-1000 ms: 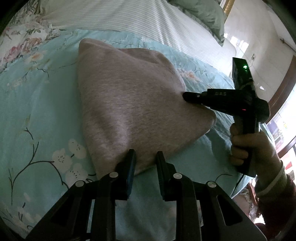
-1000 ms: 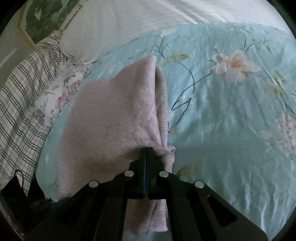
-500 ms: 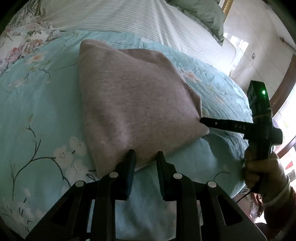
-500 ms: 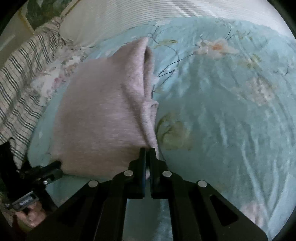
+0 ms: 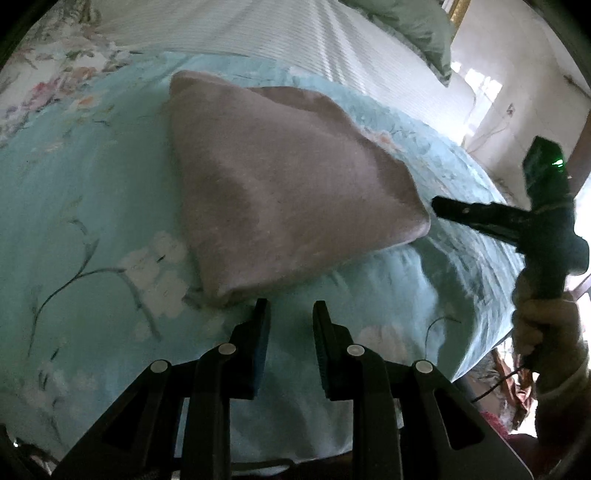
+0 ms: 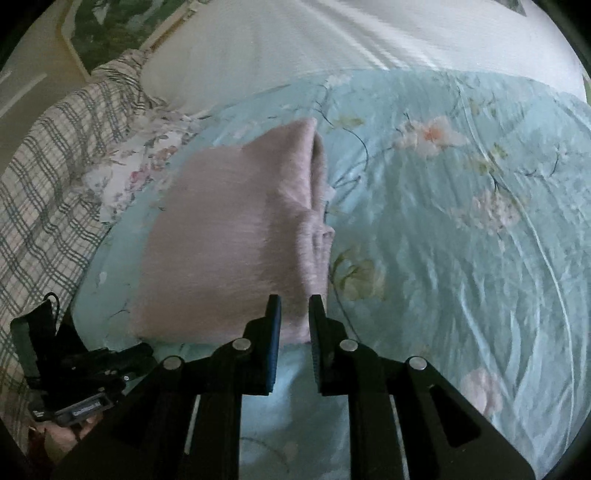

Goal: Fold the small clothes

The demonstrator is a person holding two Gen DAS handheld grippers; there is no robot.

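Observation:
A folded pinkish-grey garment (image 5: 288,192) lies flat on the teal floral bedspread (image 5: 74,221). My left gripper (image 5: 290,310) stands open just short of the garment's near corner, with nothing between its fingers. In the right wrist view the garment (image 6: 229,251) lies ahead and to the left. My right gripper (image 6: 293,306) is opening, its pads apart, and the garment's near edge lies just beyond the tips, unpinched. The left wrist view shows the right gripper (image 5: 437,204) a little off the garment's right corner, held by a hand (image 5: 543,325). The left gripper (image 6: 140,352) shows at the lower left.
A white striped sheet (image 5: 258,33) covers the bed beyond the bedspread, with a green pillow (image 5: 417,26) at the far end. A plaid cloth (image 6: 48,177) and a floral fabric (image 6: 122,173) lie to the garment's left. The bed's edge drops off at the right (image 5: 491,332).
The right gripper, shut on the garment's raised corner a second ago, has let go and drawn back off the garment. The corner has settled flat. The left gripper has hardly moved.

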